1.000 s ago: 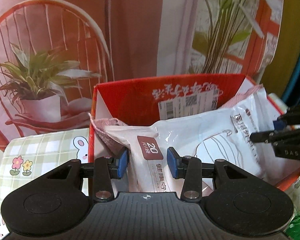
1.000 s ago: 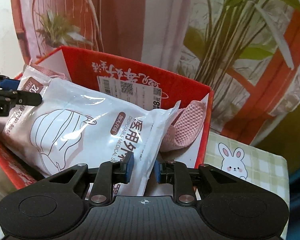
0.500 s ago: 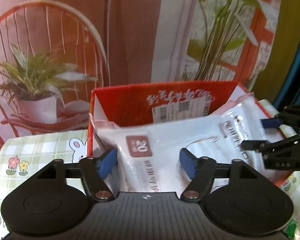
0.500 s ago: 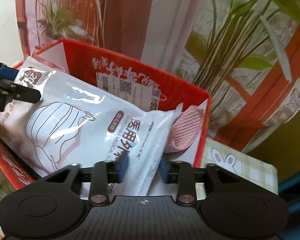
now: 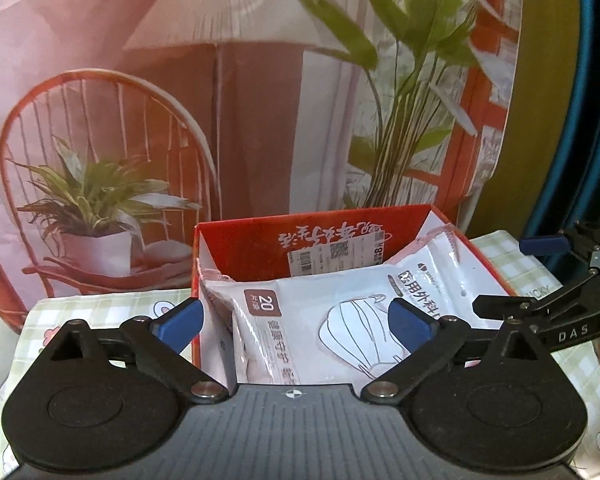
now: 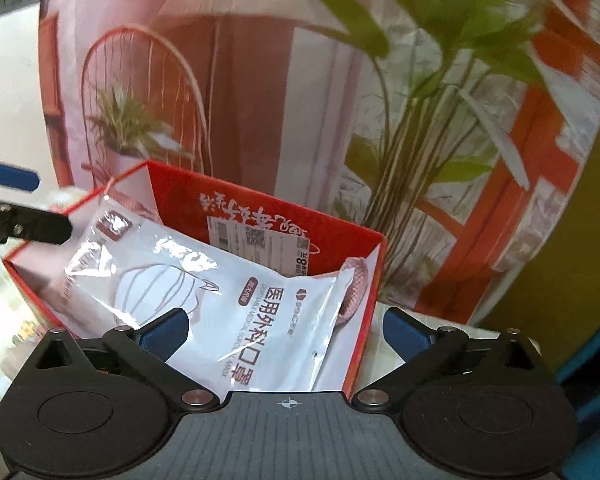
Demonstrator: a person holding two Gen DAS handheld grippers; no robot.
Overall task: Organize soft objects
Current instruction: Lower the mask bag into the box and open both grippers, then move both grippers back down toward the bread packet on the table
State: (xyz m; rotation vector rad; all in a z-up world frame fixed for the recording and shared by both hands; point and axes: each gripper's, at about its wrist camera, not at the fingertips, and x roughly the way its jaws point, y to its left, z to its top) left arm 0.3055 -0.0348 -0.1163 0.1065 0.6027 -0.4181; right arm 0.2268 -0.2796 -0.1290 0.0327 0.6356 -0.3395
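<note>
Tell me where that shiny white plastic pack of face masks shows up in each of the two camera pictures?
Left wrist view: the white plastic mask pack lies low in the middle, inside the red cardboard box, between the open left gripper fingers.
Right wrist view: the pack lies low, left of centre, slanting across the box.
Shared landmark: the white barcode label on the box's back wall.

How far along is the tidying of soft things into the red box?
Done: the mask packet and a pink cloth lie in the red box. In hand: nothing; left tongs and right tongs have just opened, clear of the packet. Left: no other soft items visible.
</note>
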